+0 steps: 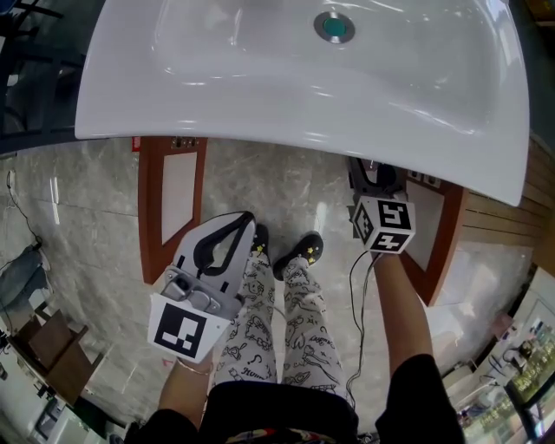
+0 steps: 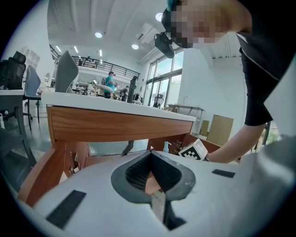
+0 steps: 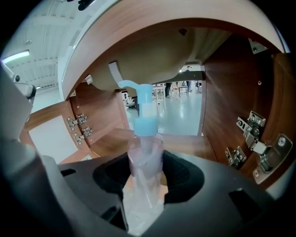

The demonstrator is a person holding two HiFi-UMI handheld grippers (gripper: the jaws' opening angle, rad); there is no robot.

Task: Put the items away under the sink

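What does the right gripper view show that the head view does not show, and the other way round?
Only the right gripper view: a clear pump bottle with a blue pump, clamped between the jaws, and the hinges inside the cabinet. Only the head view: the white sink from above with its drain, the left gripper, the person's shoes. Both: the right gripper and an open cabinet door.

A large open hall is shown, used as a workspace with a bathroom mock-up. A white sink is set on a freestanding wooden cabinet over a marble floor. Office chairs, a mezzanine railing, ceiling lights and tall windows are seen behind.
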